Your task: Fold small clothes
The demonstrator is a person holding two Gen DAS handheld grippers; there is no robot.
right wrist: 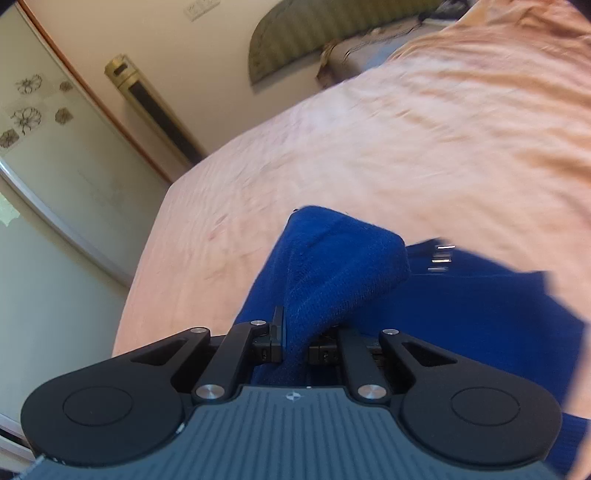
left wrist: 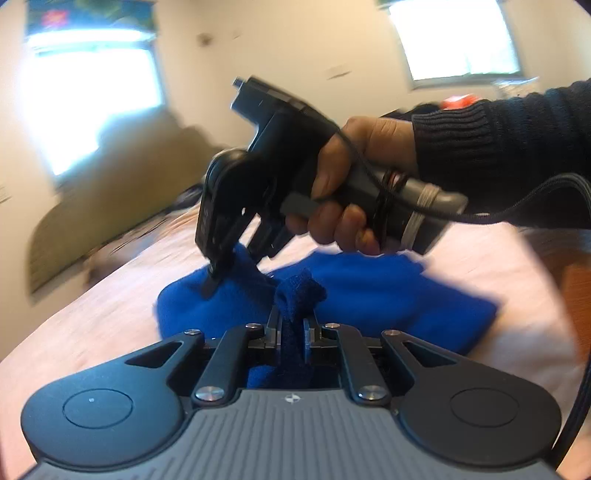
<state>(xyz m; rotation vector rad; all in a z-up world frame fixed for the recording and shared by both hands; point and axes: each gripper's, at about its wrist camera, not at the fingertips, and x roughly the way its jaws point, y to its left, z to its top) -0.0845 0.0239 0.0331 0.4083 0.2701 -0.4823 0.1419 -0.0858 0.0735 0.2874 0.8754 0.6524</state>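
peach bedsheet (right wrist: 406,147), olive headboard (right wrist: 295,33), bright windows (left wrist: 92,99), gold tower unit (right wrist: 155,107).

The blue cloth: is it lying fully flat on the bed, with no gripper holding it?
No. The left gripper pinches a raised fold of the blue cloth, and the right gripper grips another part above the bed.

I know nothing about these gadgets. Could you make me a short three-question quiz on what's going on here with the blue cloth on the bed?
1. True or false: the left gripper has blue garment fabric pinched between its fingers.
2. The garment lies on: A) a wooden floor, B) a peach bedsheet, C) a glass table.
3. In the left wrist view, what holds the right gripper?

Key
1. True; a bunch of fabric stands up between the fingers.
2. B.
3. A person's hand in a dark ribbed sleeve; that gripper also pinches the garment.
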